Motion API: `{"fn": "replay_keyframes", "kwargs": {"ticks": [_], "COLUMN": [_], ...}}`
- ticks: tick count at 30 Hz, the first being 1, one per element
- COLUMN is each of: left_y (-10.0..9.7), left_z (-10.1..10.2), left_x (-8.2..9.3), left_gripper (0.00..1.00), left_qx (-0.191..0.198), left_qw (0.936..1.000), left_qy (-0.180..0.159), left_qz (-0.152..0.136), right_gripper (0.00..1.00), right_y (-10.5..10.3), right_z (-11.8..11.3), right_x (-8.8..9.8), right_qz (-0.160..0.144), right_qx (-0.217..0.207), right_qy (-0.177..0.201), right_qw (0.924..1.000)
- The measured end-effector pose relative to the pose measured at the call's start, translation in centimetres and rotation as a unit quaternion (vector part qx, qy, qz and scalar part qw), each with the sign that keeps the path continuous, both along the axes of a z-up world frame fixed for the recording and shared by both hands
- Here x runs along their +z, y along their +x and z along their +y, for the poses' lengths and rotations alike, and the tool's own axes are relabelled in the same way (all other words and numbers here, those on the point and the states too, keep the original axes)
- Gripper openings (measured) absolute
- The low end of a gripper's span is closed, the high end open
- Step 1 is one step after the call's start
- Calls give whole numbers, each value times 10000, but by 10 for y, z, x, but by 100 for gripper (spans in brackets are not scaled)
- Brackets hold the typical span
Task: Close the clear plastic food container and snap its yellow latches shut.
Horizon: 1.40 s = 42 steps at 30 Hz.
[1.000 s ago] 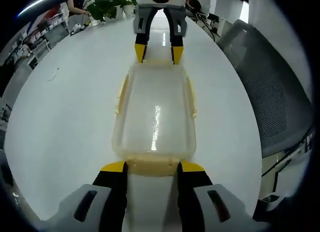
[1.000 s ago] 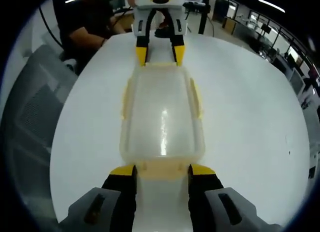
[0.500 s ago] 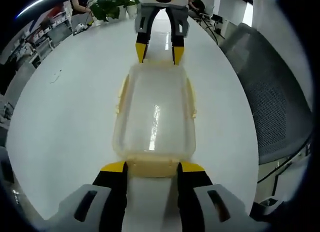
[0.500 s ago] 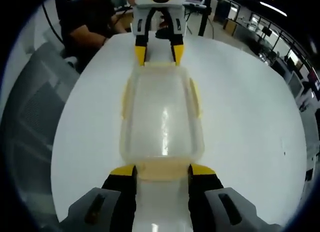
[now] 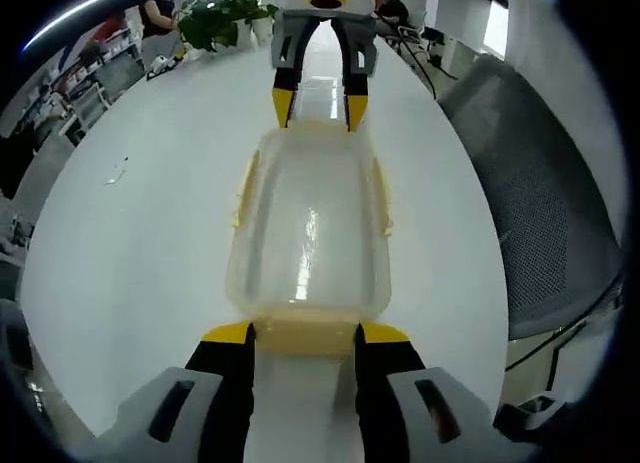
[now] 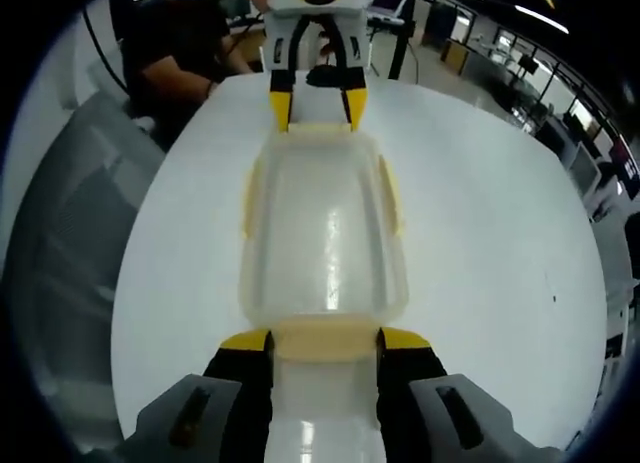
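Note:
The clear plastic food container has its lid on and stretches lengthways between the two grippers. My left gripper holds its near end, jaws closed against the yellow end latch. The right gripper grips the far end the same way. In the right gripper view the container runs from my right gripper to the left gripper. Yellow side latches lie along both long edges. The container seems to hang a little above the white table.
A grey mesh chair stands beside the round table's edge. A potted plant sits at its far side, and a small scrap lies on the top. A person in dark clothes sits beyond the table.
Both views have drawn back from the table, whose edge now shows more, while the container keeps its place between the jaws. The grips are unchanged.

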<state>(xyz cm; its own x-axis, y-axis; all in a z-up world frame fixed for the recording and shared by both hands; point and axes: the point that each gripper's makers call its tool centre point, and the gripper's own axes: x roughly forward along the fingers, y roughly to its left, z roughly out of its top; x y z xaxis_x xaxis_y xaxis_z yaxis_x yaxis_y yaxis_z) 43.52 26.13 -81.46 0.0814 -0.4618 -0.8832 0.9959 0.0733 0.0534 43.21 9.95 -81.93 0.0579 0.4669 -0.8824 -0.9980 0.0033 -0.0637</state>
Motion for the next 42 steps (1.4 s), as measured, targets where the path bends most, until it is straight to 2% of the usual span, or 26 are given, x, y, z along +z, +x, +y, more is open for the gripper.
{"fn": "replay_keyframes", "kwargs": {"ticks": [24,42], "left_y": [-4,-15], "left_z": [-38,-75], "left_x": [39,49], "left_gripper": [38,38], "left_qx": [-61,-36], "left_qw": [10000,9999], "left_qy": [-24,-107], "left_qz": [-62,-37], "right_gripper": [39,39], "right_y": [-6,-16], "right_z": [-37,-74], "right_x": [38,48], "right_qz": [-90,-106], "right_qx": [-82,-95], "right_qy": [-2,-41], "right_qw": [9999,9999]}}
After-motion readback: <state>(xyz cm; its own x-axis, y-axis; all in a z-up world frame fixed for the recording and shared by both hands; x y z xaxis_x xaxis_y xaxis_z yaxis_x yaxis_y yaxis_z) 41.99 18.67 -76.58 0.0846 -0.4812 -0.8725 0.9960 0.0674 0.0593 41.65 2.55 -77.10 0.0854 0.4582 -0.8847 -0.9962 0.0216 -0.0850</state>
